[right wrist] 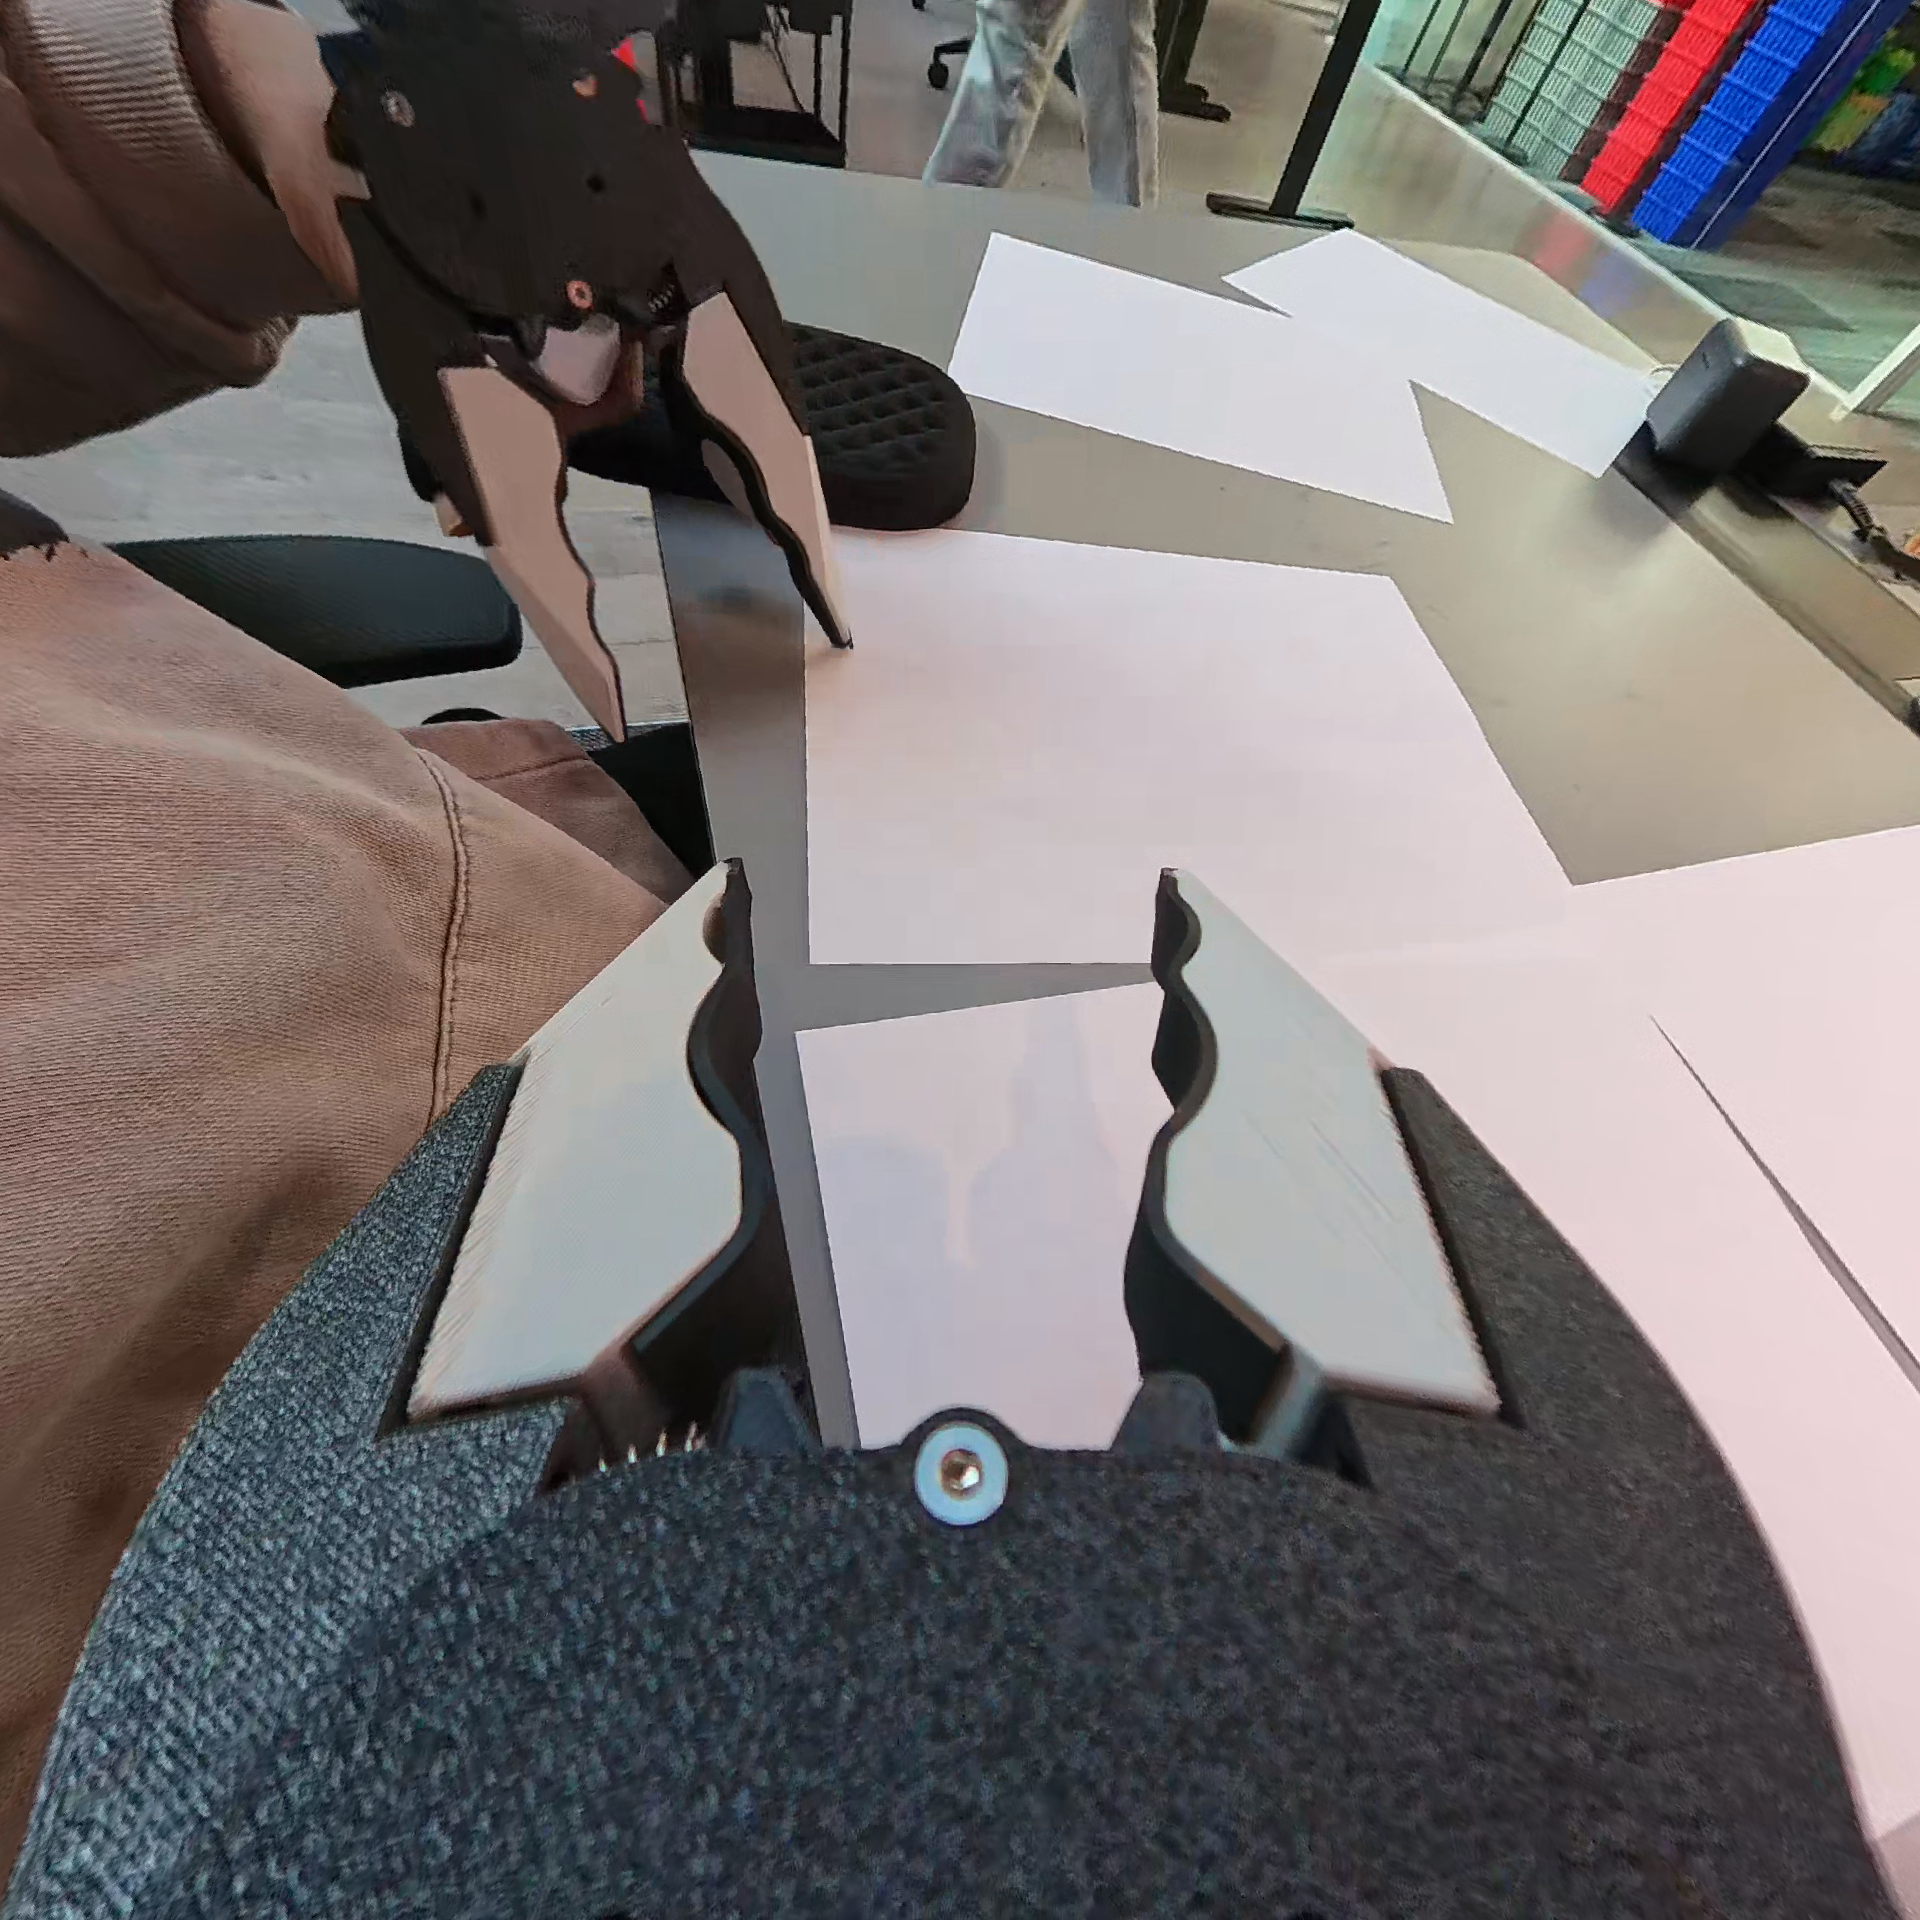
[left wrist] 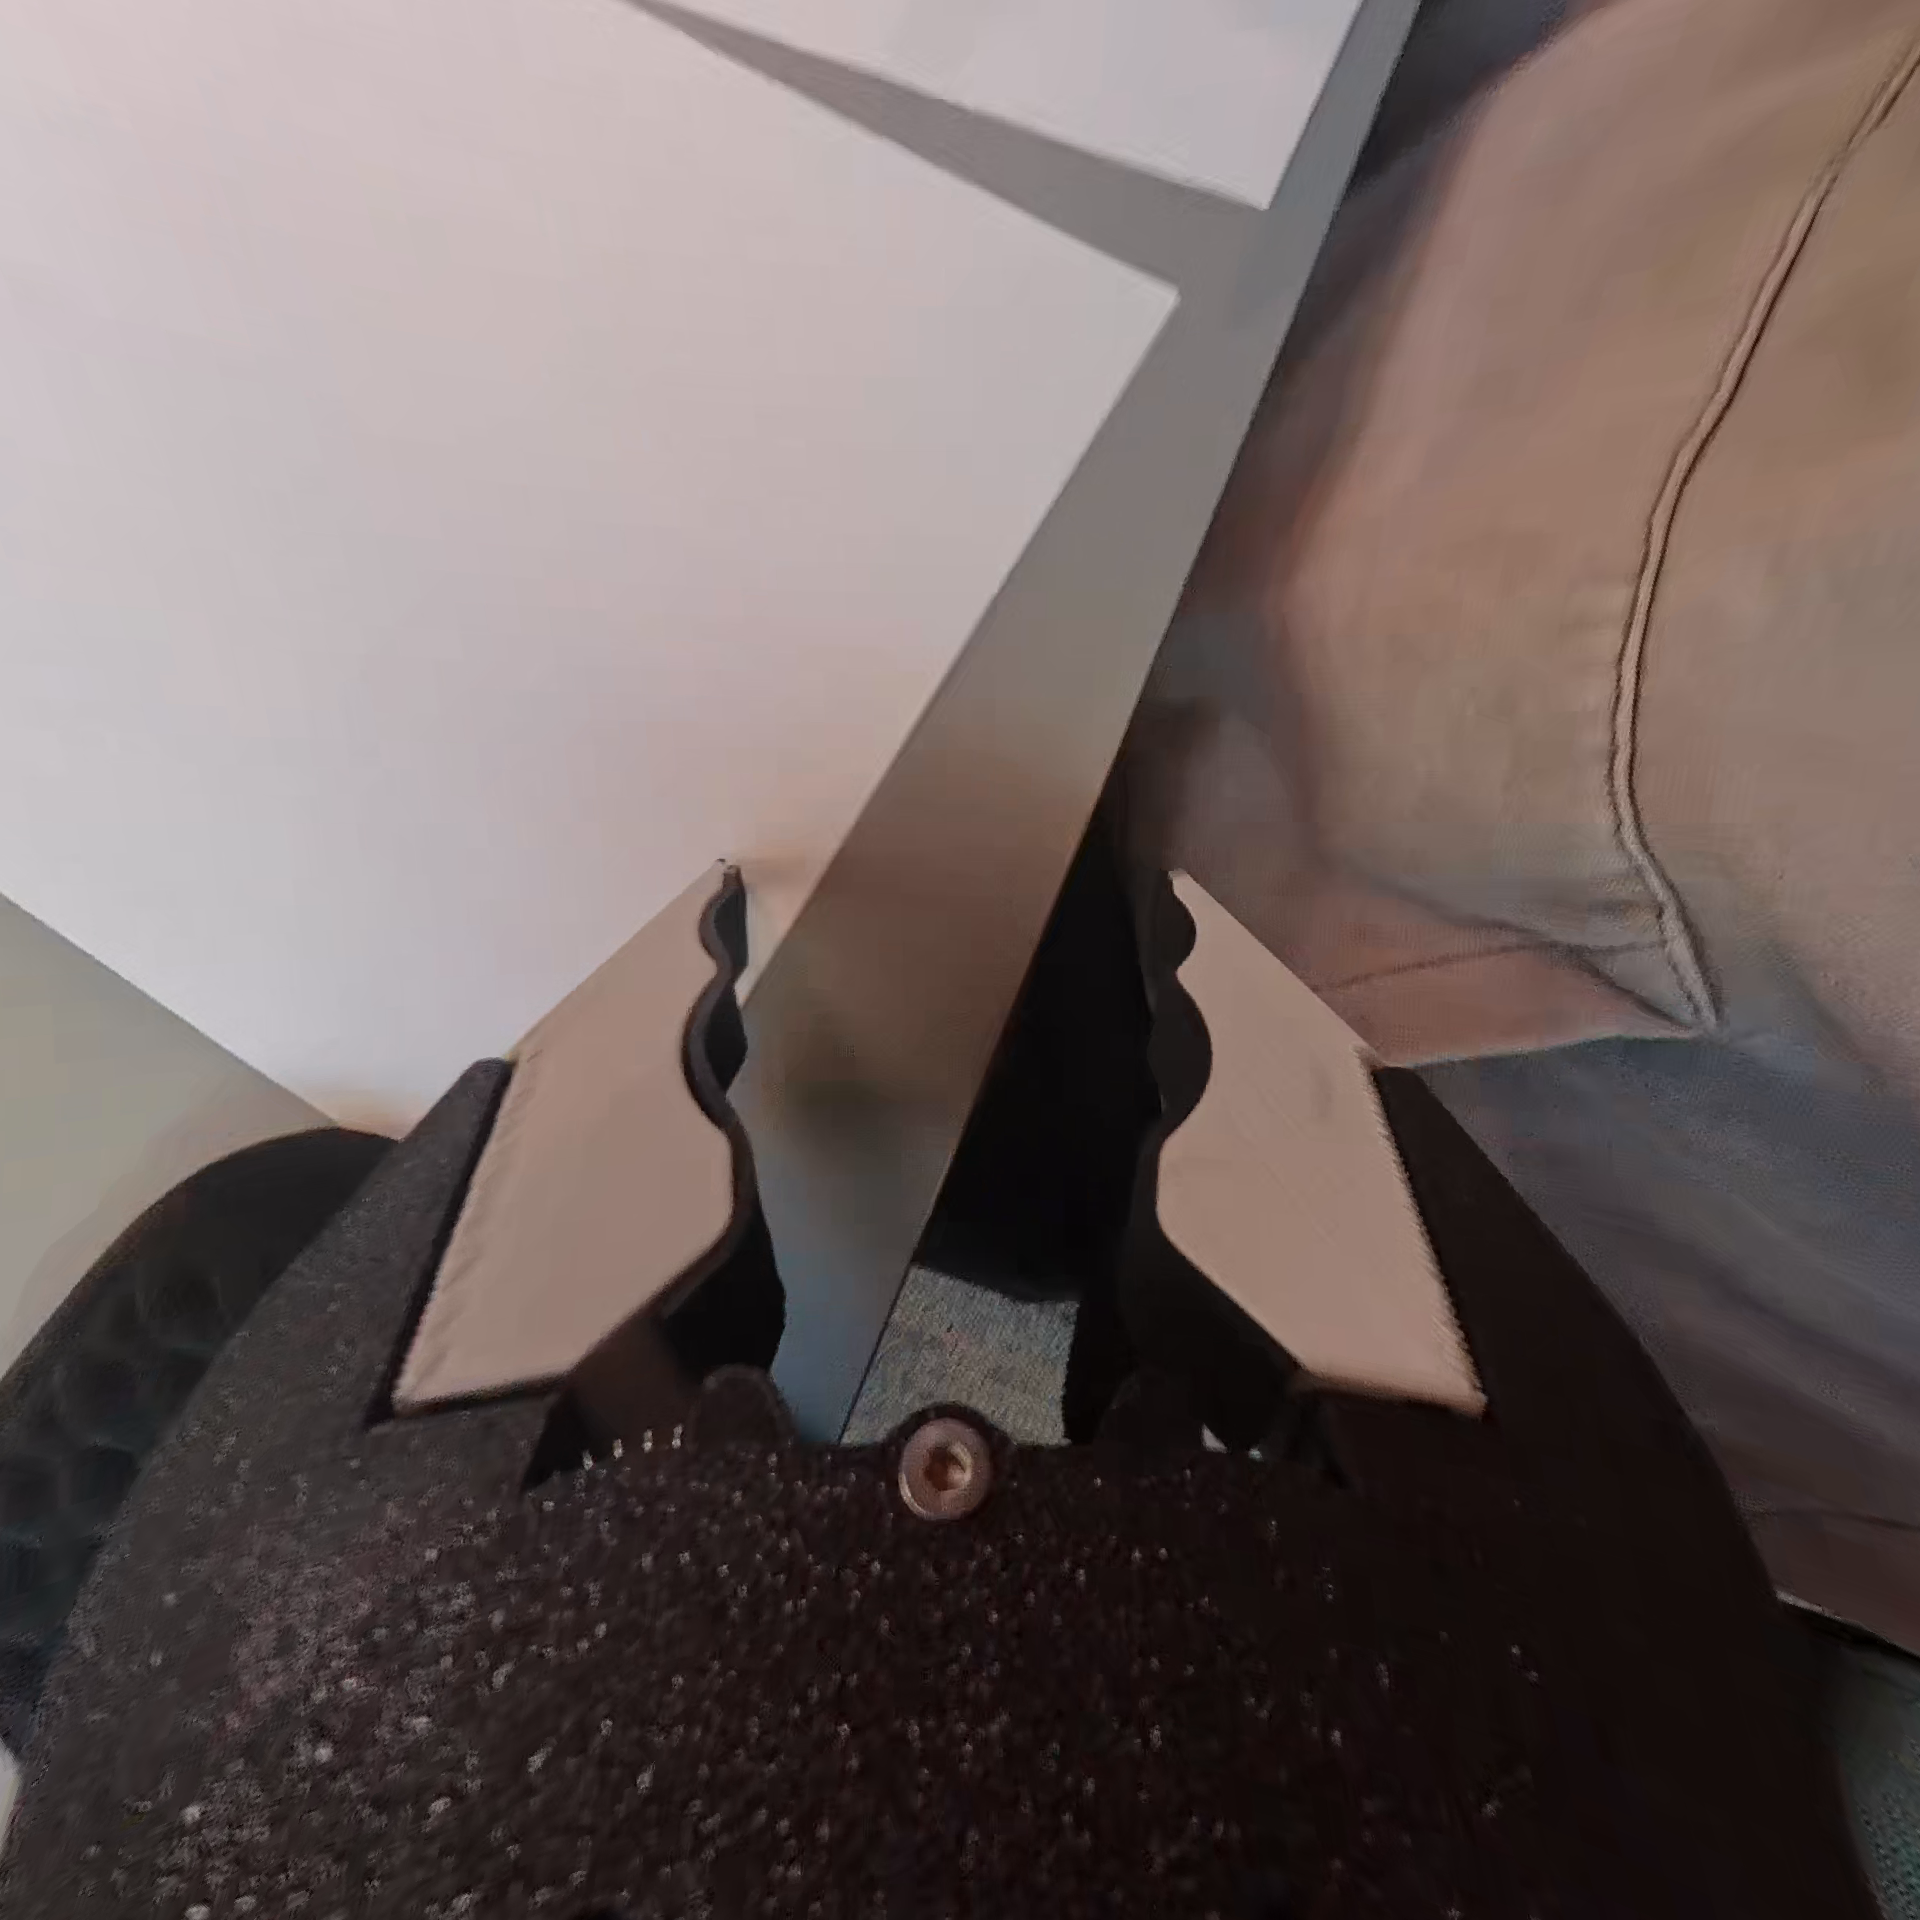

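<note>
The right hand-held gripper (right wrist: 951,883) hangs spread and empty over the nearest white paper sheet (right wrist: 966,1195) at the desk (right wrist: 1621,665) edge. Beyond that sheet, the left hand-held gripper (right wrist: 732,686), likewise released and holding nothing, rests one fingertip on a larger flat sheet (right wrist: 1122,748), its other finger off the edge. Farther beyond lie a black mesh pad (right wrist: 883,436) and more sheets.

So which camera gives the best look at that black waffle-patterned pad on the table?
The right wrist view: the black pad shows nearly whole behind the left gripper. The left wrist view catches only a blurred edge of it at its lower left.
</note>
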